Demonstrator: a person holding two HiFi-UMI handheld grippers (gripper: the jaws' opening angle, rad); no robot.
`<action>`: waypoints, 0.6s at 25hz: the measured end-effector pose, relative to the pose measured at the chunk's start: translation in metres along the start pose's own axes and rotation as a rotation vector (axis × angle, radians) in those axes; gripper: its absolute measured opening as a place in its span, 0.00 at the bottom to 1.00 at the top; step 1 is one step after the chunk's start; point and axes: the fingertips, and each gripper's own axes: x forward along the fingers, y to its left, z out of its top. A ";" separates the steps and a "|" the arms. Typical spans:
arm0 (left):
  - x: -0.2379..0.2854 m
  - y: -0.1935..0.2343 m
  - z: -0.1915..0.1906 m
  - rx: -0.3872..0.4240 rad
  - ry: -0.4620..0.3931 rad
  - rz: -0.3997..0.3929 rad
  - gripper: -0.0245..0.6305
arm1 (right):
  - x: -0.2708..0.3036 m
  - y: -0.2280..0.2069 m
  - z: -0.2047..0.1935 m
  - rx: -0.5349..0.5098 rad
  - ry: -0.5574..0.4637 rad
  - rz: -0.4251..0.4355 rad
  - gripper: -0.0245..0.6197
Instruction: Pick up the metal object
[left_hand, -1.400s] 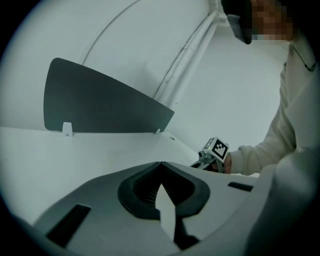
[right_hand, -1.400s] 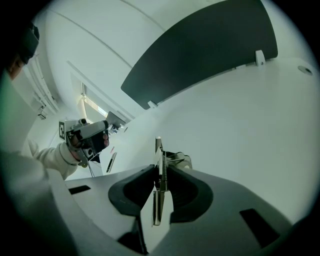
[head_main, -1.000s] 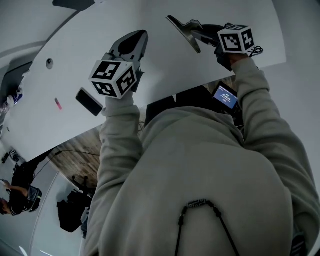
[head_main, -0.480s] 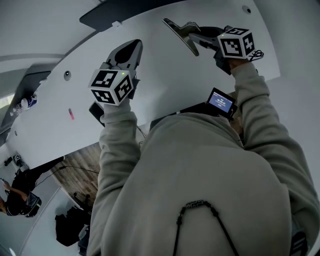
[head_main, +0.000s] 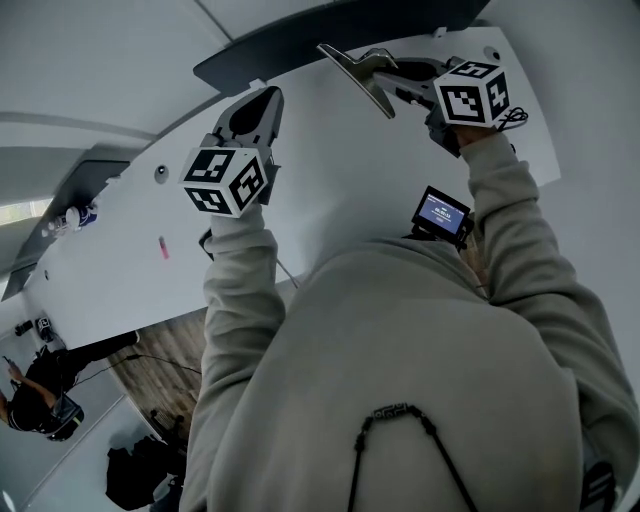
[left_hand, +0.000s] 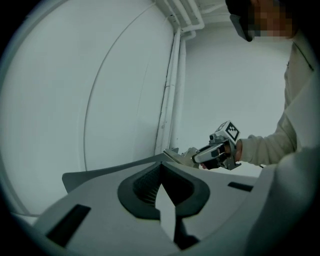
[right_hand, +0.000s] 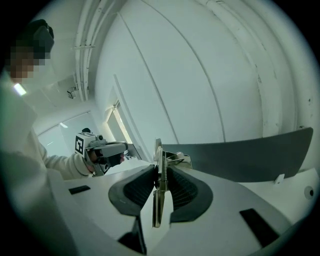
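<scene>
The metal object (head_main: 352, 70), a flat steel spring clamp, juts out to the left of my right gripper (head_main: 388, 72), which is shut on it high over the white table (head_main: 330, 190). In the right gripper view the clamp (right_hand: 159, 186) stands on edge, pinched between the dark pads, its spring showing. My left gripper (head_main: 266, 98) is held up beside it, jaws together and empty; in the left gripper view its tips (left_hand: 160, 171) meet with nothing between them. Each gripper sees the other: the right gripper (left_hand: 212, 152) and the left gripper (right_hand: 105, 150).
A small device with a lit screen (head_main: 441, 212) sits by the table's near edge. A pink item (head_main: 163, 247) lies at the left, with a bottle (head_main: 70, 215) beyond. A dark panel (head_main: 330, 45) runs along the far edge. A person (head_main: 30, 400) stands on the floor at lower left.
Both grippers have risen, the right one still carrying the clamp. The table has slid lower and leftward in the head view, and the dark phone by the left arm is now hidden.
</scene>
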 end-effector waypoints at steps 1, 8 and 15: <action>-0.005 0.000 0.014 0.004 -0.014 0.002 0.04 | -0.004 0.008 0.014 -0.015 -0.010 0.001 0.20; -0.022 -0.010 0.087 0.032 -0.093 0.009 0.04 | -0.033 0.043 0.095 -0.102 -0.091 0.009 0.20; -0.031 -0.010 0.103 0.062 -0.143 0.047 0.04 | -0.047 0.078 0.127 -0.217 -0.197 0.046 0.20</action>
